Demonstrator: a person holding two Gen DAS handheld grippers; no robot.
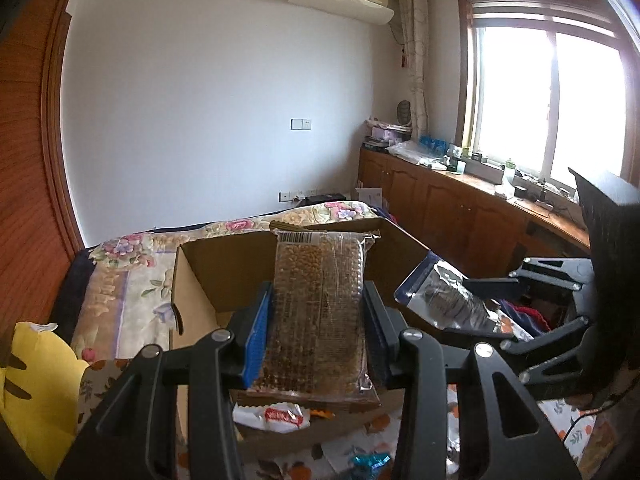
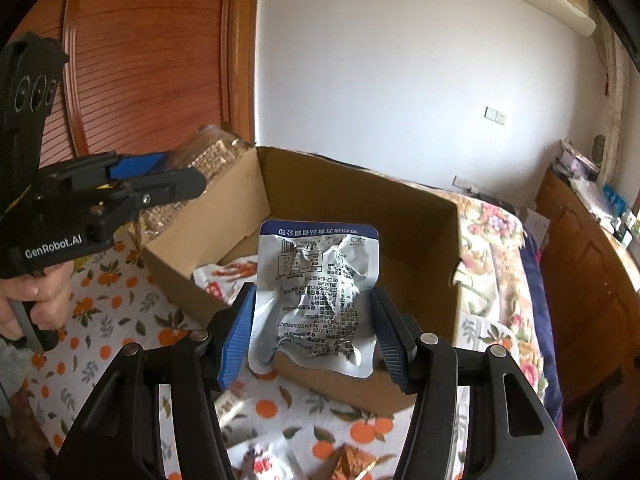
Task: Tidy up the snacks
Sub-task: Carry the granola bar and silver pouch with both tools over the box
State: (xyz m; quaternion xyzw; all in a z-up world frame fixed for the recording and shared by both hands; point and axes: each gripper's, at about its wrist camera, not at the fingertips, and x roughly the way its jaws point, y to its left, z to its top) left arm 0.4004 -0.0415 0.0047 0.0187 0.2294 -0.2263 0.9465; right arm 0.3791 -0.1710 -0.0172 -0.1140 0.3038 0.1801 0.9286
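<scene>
Left claw: pinching the clear packet of brown snack bars by its two long edges, blue pads pressed to its sides; packet held upright above the open cardboard box.
Right claw: pinching the crumpled silver pouch with a blue top band, pads against its sides; pouch held over the box's near wall.
Cardboard box: open at the top, standing on the orange-print cloth, a floral bedspread behind it.
Box contents: a white and red wrapper lies on the floor of the box.
Loose snacks: small wrapped pieces on the cloth in front of the box, among them a teal foil one.
Hand: grips the left claw's handle.
</scene>
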